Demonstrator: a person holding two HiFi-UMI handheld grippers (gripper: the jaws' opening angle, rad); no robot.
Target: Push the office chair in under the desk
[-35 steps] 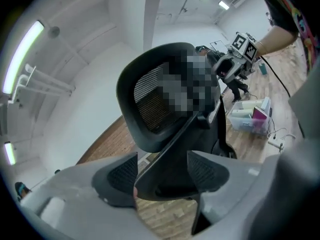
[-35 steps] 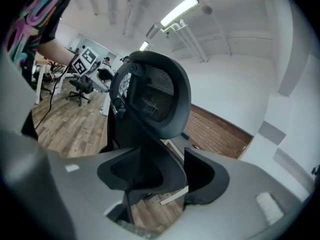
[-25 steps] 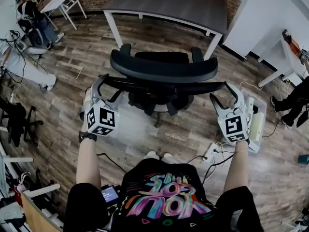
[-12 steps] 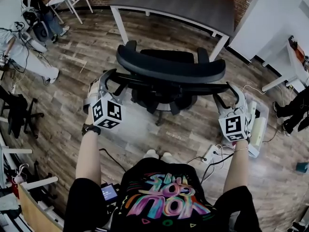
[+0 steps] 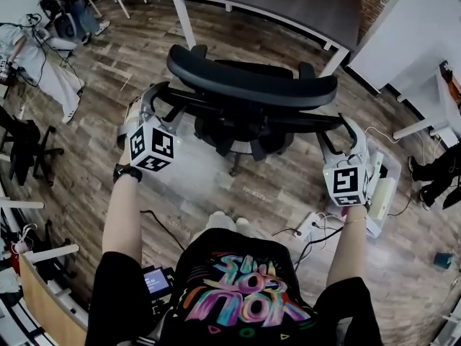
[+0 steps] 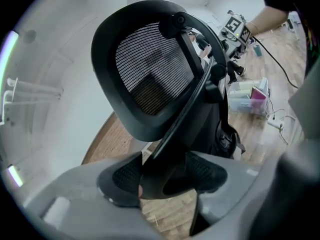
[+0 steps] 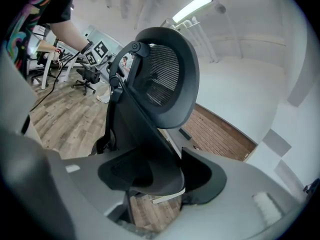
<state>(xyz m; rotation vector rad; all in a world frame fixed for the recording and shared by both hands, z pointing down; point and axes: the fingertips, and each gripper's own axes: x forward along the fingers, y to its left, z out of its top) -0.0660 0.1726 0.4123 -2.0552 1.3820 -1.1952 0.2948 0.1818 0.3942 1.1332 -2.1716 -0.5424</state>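
Between the office chair [image 5: 252, 85] and the bench [image 5: 288, 2] at the top of the frame we see a strip of bare plank floor [image 5: 144, 71]. The room under the bench, between its white legs [image 5: 181, 21], looks open. The chair's wide backrest bars the middle of the frame, so we find passage only past its left or right end. At lower right a power strip [image 5: 311, 226] with loose cables and a clear plastic box [image 5: 385, 193] crowd the floor close beside us. A white table leg [image 5: 414, 127] stands at the right edge. A small dark chair [image 5: 29, 161] stands well apart at the left edge.
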